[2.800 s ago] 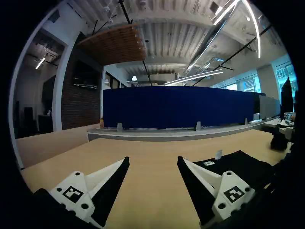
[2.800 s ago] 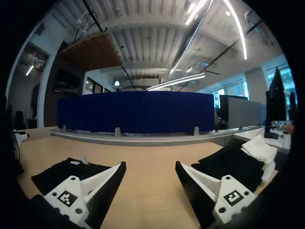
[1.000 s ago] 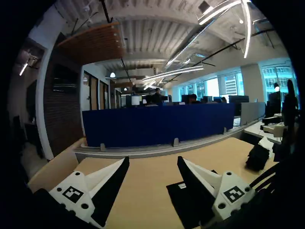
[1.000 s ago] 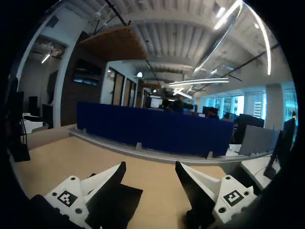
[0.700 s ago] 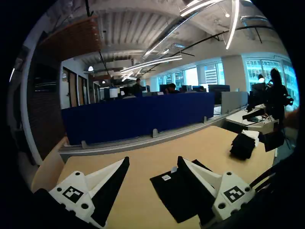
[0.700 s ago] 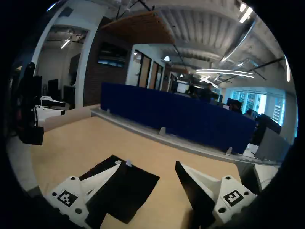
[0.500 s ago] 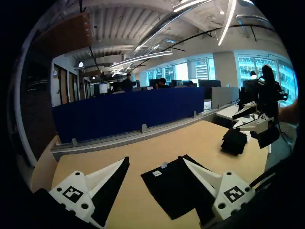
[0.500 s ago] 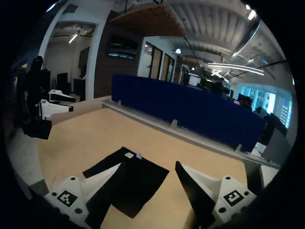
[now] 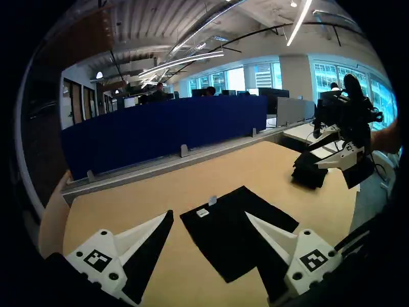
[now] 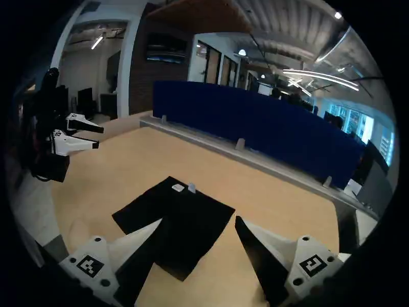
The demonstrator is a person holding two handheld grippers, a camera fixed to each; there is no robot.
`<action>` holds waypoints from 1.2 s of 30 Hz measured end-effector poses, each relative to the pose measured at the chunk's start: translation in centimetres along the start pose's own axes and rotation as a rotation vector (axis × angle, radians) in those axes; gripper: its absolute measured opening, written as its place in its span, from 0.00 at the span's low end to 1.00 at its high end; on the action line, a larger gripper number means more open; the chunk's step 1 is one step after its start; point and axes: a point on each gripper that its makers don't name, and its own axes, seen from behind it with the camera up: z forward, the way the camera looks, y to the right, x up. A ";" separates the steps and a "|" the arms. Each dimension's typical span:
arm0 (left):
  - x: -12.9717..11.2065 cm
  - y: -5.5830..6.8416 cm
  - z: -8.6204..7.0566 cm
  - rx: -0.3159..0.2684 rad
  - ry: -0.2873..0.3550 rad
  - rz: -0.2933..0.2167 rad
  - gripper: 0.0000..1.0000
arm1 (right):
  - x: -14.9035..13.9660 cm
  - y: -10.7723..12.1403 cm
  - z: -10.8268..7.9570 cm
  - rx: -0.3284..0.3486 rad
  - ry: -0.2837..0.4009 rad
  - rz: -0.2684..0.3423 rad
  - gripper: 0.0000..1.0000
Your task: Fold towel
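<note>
- Now both cameras look down on the table from higher up than 2.8 s ago, when they sat low and level with the long blue partition screen (image 9: 153, 128).
- Compared with half a second ago, the flat black rectangular towel (image 9: 232, 230) shows more fully in both views, and we see it nearer the middle of each.
- We see the left gripper (image 9: 207, 212) with its white fingers spread wide and nothing between them.
- The right gripper (image 10: 201, 219) is likewise wide apart and holds nothing.
- In the left gripper view the towel lies on the light wooden tabletop (image 9: 168, 189) ahead of the fingers, and the right-hand finger crosses its near corner; we cannot tell whether it touches.
- In the right gripper view the towel (image 10: 179, 225) lies between and ahead of the fingers, its near edge running behind the left-hand finger.
- Two small white tags (image 10: 178, 188) sit at the towel's far edge.
- The left gripper view also shows the right gripper farther off at the right, beside a stack of folded black cloths (image 9: 309, 171) on the table.
- The right gripper view shows the left gripper at the left edge, well apart from the towel.
</note>
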 end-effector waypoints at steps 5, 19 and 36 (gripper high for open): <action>-2.4 0.6 0.5 -0.021 -0.051 -0.009 0.94 | -2.9 -0.2 0.5 0.013 -0.064 0.002 1.00; -7.7 2.8 1.0 -0.090 -0.173 -0.002 0.94 | -7.4 -2.0 1.3 0.074 -0.165 -0.010 1.00; -15.5 4.8 2.7 -0.131 -0.288 0.033 0.93 | -14.2 -3.7 4.2 0.111 -0.255 -0.036 1.00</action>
